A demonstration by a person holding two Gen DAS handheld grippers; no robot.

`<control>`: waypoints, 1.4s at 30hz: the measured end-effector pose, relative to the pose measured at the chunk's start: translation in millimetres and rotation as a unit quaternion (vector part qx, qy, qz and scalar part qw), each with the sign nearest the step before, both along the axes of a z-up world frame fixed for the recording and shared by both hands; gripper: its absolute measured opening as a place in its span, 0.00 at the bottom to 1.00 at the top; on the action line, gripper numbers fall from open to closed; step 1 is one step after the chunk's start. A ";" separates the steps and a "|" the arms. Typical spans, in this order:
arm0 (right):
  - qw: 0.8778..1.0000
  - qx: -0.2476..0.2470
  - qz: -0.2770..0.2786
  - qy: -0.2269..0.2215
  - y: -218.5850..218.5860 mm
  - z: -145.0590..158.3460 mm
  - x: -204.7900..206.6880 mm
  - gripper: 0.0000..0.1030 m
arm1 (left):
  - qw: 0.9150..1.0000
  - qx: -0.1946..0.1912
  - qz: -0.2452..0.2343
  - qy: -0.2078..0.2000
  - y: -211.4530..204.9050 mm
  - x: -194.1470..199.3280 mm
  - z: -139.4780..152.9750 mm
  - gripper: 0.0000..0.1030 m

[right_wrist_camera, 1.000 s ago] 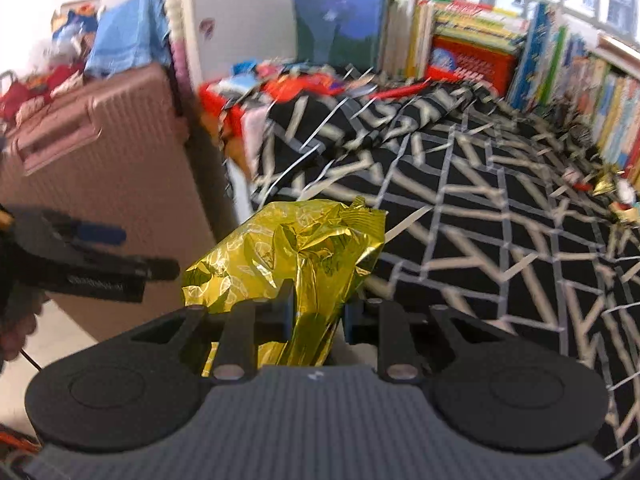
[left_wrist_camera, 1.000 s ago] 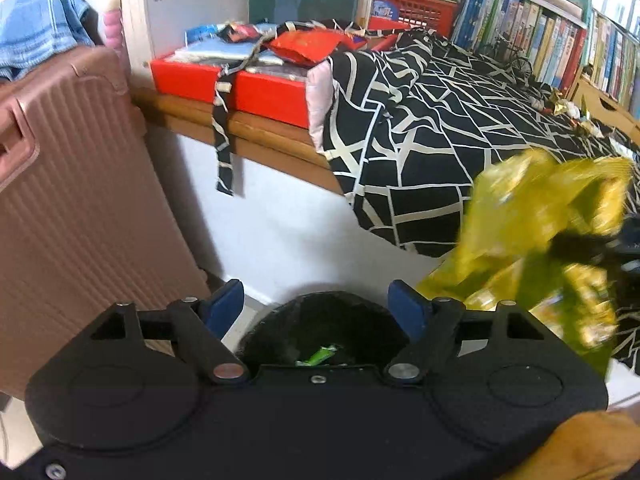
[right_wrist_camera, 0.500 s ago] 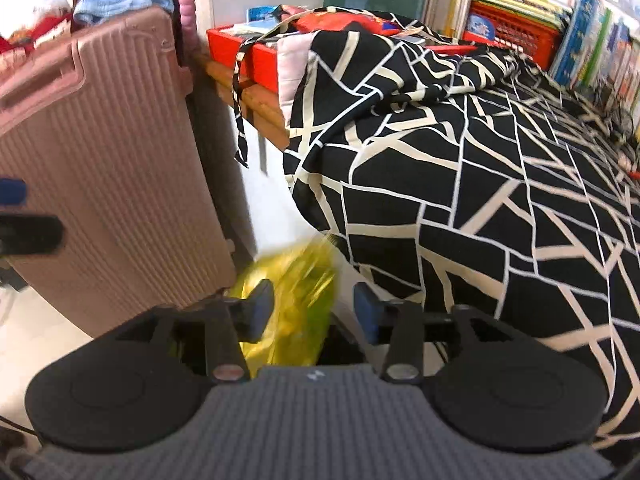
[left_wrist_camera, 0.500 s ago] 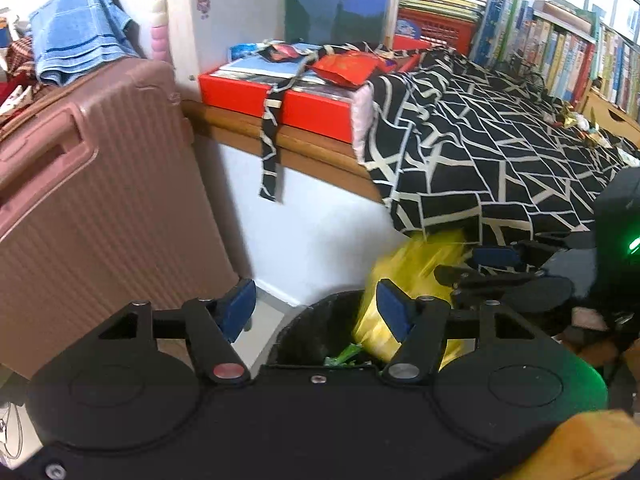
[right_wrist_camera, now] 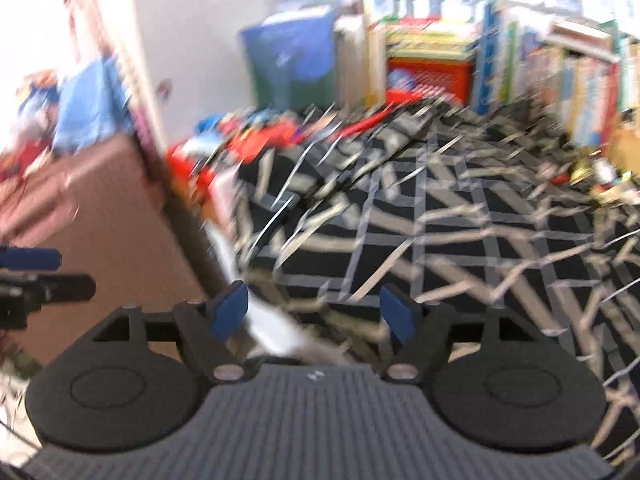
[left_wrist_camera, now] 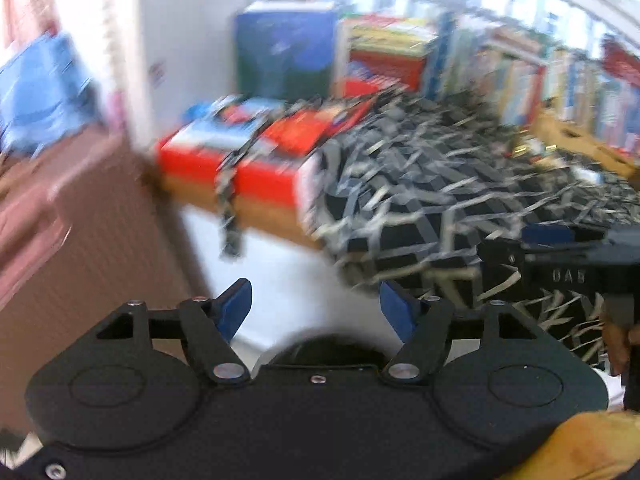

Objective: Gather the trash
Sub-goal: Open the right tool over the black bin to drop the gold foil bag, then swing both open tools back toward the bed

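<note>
1. Beside the bed [right_wrist_camera: 460, 240], both grippers are empty. The right gripper [right_wrist_camera: 314, 312] has its blue fingers [right_wrist_camera: 230, 312] spread wide and opening further, with nothing between them. The left gripper [left_wrist_camera: 316, 306] also has its fingers [left_wrist_camera: 236, 310] well apart and opening a little, with nothing held.
2. Judging by the empty fingers, the step in hand is to reach for another piece of trash. Small bright scraps [right_wrist_camera: 600, 184] lie at the far right of the black-and-white bedspread [left_wrist_camera: 440, 184] — probably wrappers, though blur makes that uncertain.
3. To do it well, the right hand should travel across the bed with its fingers wide, settle before closing, and come down so one finger lands on each side of a scrap rather than pinching the cloth beneath it.
4. The left gripper would do best to stay near the bin [left_wrist_camera: 324, 350], out of the right gripper's path — the two sit near each other.
5. Only a dark curved rim of the bin shows, just above the left gripper's body; its contents are hidden.
6. Both views are heavily smeared, so the items on the red box [left_wrist_camera: 224, 160], the book spines on the shelf [right_wrist_camera: 560, 80] and the exact kind and number of scraps cannot be made out.
7. At the left, the brown suitcase [right_wrist_camera: 100, 220] is cut off by the frame, and the floor around the bin is scarcely visible.
</note>
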State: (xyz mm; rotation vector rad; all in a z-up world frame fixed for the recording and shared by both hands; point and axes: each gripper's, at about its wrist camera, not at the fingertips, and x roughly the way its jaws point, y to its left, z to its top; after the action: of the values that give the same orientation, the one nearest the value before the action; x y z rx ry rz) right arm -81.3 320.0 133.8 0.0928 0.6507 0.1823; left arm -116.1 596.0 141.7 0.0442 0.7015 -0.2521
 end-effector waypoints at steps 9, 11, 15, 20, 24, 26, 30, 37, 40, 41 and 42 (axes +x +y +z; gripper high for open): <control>0.995 0.060 -0.056 -0.057 -83.0 104.8 -6.4 0.99 | 0.990 -0.033 -0.125 -0.063 -69.6 22.2 98.7 0.66; 0.992 0.061 -0.076 -0.075 -103.2 122.4 -8.1 1.00 | 0.983 -0.048 -0.159 -0.080 -88.3 26.5 121.3 0.66; 0.985 0.078 -0.118 -0.100 -151.7 154.9 -9.8 1.00 | 0.971 -0.049 -0.199 -0.124 -132.2 35.2 160.0 0.66; 0.974 0.097 -0.141 -0.147 -207.6 203.2 -8.5 1.00 | 0.948 -0.082 -0.239 -0.193 -179.7 53.3 207.4 0.66; 0.963 0.083 -0.170 -0.193 -246.1 230.1 -7.9 1.00 | 0.937 -0.081 -0.249 -0.230 -223.1 76.9 235.0 0.66; 0.957 0.071 -0.190 -0.206 -266.2 236.8 -4.0 1.00 | 0.936 -0.086 -0.244 -0.237 -243.8 91.6 242.8 0.66; 0.950 0.053 -0.222 -0.211 -307.6 236.1 7.4 1.00 | 0.935 -0.090 -0.239 -0.246 -288.1 124.8 249.1 0.69; 0.947 -0.009 -0.263 -0.184 -365.5 186.8 43.3 1.00 | 0.951 -0.045 -0.224 -0.206 -365.6 191.5 206.7 0.78; 0.952 -0.024 -0.263 -0.157 -378.4 136.4 67.3 1.00 | 0.963 -0.063 -0.212 -0.152 -382.8 218.2 167.5 0.82; 0.955 -0.025 -0.257 -0.145 -379.4 118.3 74.8 1.00 | 0.967 -0.074 -0.208 -0.131 -386.4 226.8 152.6 0.85; 0.960 -0.024 -0.247 -0.127 -380.0 97.9 84.5 1.00 | 0.969 -0.080 -0.206 -0.113 -388.4 233.9 137.3 0.86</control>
State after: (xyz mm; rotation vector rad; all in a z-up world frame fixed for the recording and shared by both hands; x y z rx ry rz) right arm 3.1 -60.0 231.7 0.1800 0.3599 -0.3008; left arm 117.8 207.5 279.1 0.0629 0.4365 -0.6912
